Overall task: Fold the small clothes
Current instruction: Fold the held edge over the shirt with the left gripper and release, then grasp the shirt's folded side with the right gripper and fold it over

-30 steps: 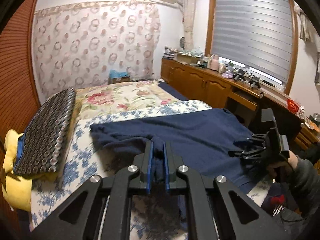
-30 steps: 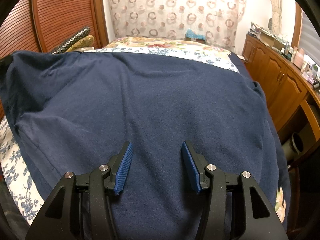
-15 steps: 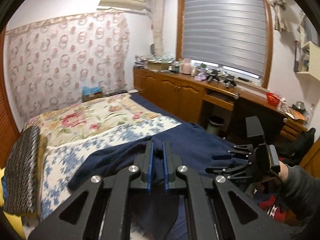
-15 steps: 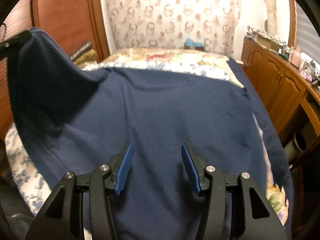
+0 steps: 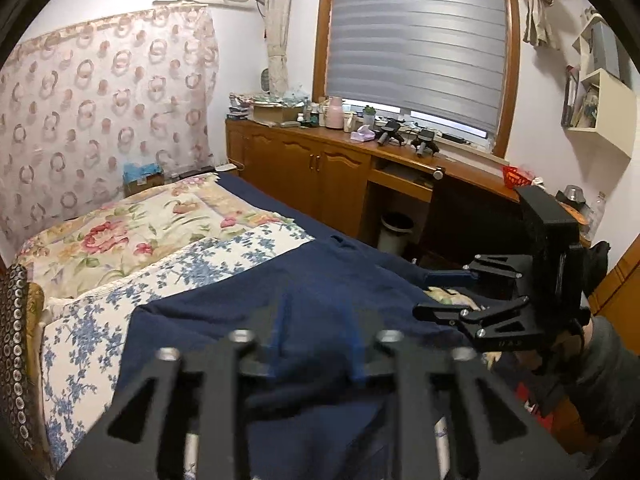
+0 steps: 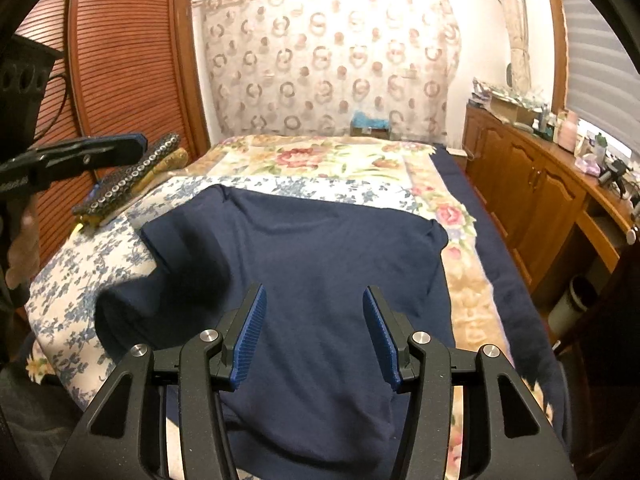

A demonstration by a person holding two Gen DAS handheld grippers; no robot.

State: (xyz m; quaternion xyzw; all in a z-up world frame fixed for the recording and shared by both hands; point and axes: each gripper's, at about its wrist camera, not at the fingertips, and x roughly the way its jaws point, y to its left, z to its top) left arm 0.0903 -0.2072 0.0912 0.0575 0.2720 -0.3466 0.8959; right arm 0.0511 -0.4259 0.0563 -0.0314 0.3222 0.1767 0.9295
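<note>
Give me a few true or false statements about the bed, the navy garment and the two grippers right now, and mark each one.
1. The navy garment lies on the bed. True.
2. The right gripper is clamped on the garment. False: its jaws stand open with nothing pinched.
3. The window blind is fully raised. False: it is lowered, leaving a gap at the bottom.
4. A dark studded cushion lies by the wooden wardrobe. True.
5. The left gripper jaws are opening. True.
</note>
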